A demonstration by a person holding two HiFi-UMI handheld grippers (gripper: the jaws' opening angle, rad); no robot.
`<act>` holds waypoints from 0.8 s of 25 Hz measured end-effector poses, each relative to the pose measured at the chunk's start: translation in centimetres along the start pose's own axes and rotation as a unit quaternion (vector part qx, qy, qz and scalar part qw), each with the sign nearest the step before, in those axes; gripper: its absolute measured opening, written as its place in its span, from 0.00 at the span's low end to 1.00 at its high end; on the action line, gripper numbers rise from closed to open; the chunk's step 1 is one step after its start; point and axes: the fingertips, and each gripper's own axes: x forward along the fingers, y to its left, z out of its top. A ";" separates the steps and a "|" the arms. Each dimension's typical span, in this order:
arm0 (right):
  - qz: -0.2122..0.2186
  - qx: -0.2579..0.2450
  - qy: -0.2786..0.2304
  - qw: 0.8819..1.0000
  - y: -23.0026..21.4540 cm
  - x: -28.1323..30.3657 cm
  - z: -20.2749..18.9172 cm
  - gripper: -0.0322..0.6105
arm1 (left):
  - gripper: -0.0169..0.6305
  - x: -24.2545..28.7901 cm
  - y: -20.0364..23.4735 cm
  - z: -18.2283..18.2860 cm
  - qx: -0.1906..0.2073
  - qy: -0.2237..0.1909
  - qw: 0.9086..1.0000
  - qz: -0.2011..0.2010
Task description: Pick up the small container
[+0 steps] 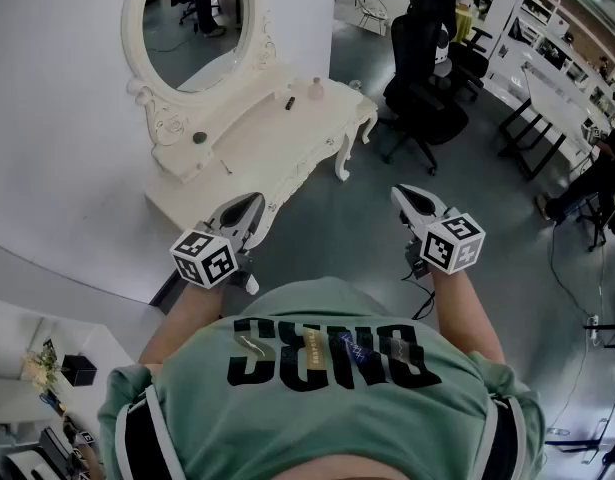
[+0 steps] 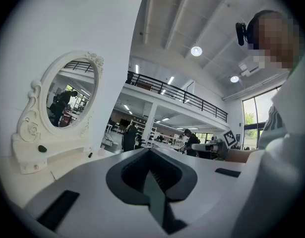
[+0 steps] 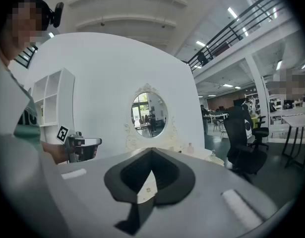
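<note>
The left gripper (image 1: 255, 201) and the right gripper (image 1: 399, 193) are held pressed together, with nothing in them. The small container (image 1: 316, 89), likely the pink one, is seen far off on the white dressing table (image 1: 287, 158). The table should be walked up to and one gripper spread first; what is inside cannot be told.

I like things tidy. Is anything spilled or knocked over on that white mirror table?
Nothing stands out. The white carved dressing table looks tidy, and the small pink bottle on it stands upright.
</note>
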 end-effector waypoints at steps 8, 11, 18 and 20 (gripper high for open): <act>0.000 -0.003 -0.005 1.000 -0.2 -0.4 0.3 0.06 | 0.02 0.2 -0.6 0.1 0.004 -0.001 1.000 -0.003; 0.001 -0.003 -0.004 1.000 -0.4 -0.7 0.3 0.06 | 0.02 0.3 -0.8 -0.1 0.004 -0.001 1.000 -0.001; 0.012 0.004 -0.006 1.000 -0.9 -1.2 0.6 0.06 | 0.02 1.0 -1.7 -0.5 0.004 0.000 1.000 0.003; 0.011 0.007 -0.009 1.000 -1.2 -1.3 0.9 0.06 | 0.02 1.3 -2.0 -0.2 0.008 -0.002 1.000 0.004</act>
